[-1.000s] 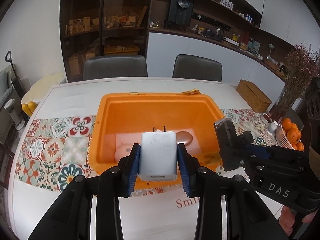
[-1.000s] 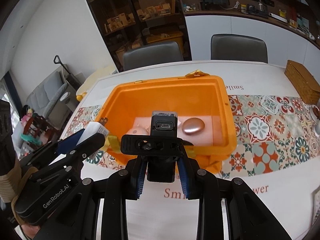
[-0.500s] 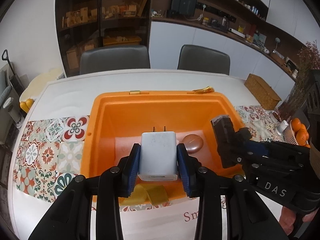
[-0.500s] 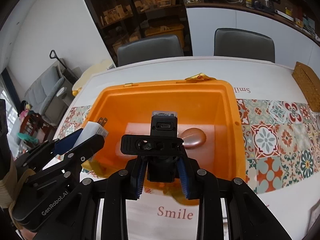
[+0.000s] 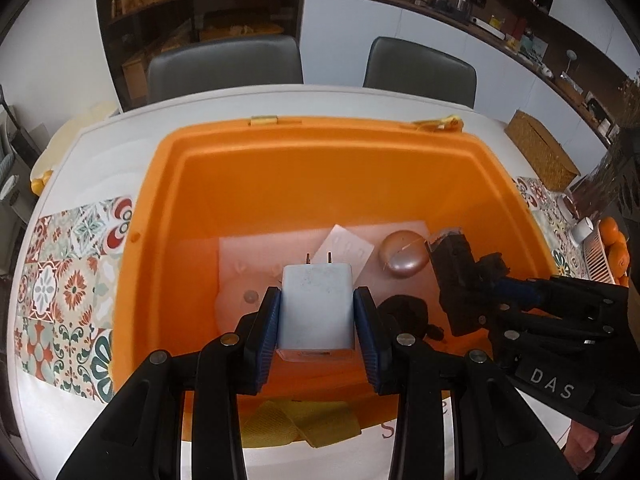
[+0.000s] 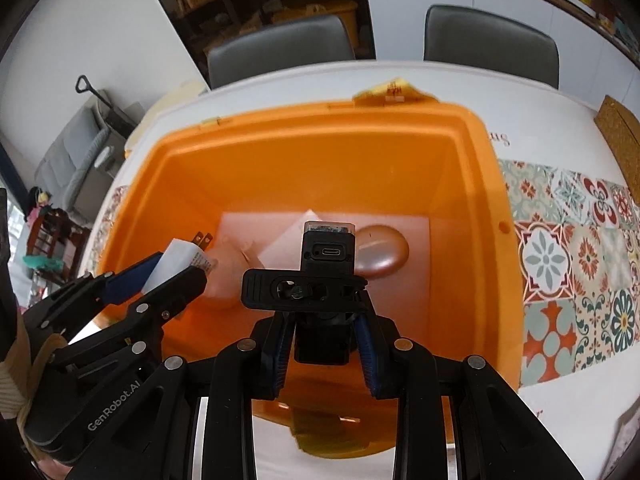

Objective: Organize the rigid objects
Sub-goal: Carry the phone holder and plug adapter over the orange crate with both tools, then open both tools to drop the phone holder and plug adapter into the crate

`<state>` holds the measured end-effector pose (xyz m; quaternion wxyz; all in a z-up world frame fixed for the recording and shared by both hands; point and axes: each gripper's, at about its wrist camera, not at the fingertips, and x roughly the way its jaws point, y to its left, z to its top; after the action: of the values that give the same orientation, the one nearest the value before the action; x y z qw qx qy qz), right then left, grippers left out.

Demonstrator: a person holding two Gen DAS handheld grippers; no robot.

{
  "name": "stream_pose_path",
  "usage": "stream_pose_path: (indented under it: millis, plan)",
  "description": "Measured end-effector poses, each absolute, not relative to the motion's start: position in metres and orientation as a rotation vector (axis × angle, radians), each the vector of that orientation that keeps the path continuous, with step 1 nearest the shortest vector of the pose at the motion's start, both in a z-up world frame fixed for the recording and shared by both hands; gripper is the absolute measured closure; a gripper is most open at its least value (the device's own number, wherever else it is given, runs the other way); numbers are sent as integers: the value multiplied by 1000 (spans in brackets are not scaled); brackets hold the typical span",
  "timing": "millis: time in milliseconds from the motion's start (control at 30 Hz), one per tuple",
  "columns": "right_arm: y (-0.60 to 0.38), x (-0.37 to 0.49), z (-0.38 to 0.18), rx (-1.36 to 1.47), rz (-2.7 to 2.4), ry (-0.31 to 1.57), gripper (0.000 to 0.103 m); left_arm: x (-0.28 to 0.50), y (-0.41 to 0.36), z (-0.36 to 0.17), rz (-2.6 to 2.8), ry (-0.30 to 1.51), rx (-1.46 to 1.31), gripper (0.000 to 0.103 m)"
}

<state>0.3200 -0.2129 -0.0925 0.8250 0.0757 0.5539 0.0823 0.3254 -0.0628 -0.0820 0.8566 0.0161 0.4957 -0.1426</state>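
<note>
My left gripper (image 5: pixel 316 332) is shut on a white wall charger (image 5: pixel 316 308) with its two prongs pointing forward, held over the open orange bin (image 5: pixel 360 136). My right gripper (image 6: pixel 324 344) is shut on a black device with a USB-C port (image 6: pixel 326 252), also over the bin (image 6: pixel 472 128). Both show in each other's view: the right gripper at the right of the left wrist view (image 5: pixel 464 280), the left gripper with the charger at the left of the right wrist view (image 6: pixel 176 268). On the bin floor lie a rose-gold oval case (image 5: pixel 402 260), a white card (image 5: pixel 344 250) and a pink item (image 5: pixel 236 304).
The bin stands on a white table with a patterned tile runner (image 5: pixel 68 280). A yellow strap (image 5: pixel 304 424) hangs at the bin's near rim. A wicker box (image 5: pixel 540 152) and oranges (image 5: pixel 612 236) are at the right. Two grey chairs (image 5: pixel 224 64) stand behind the table.
Both grippers have moved forward and down over the bin with their objects still held. The bin now fills both views.
</note>
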Motion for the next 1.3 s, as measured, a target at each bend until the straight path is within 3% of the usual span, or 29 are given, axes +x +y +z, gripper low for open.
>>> stream_pose_path:
  millis: [333,500,633,867,1133,1300]
  plan:
    - [-213,316,-101,158,162,1187,73,325,-59,-88,-284,1060,29,65]
    - [-213,319,-101,162,164,1191,71,321,-58,-78,-256,1039,41,44]
    - [-212,317,-95,166,169,1158,57,315,-51,-63,-200,998,34,33]
    - [-218,307,-73,180,155,1078,51,302,-38,-45,-133,964,10,18]
    - [-224,273,-36,150,115,972,33,275,-35,-33,-106,939,3,8]
    - [-230,252,-26,146,99,948,29,259,-42,-30,-122,937,8,6]
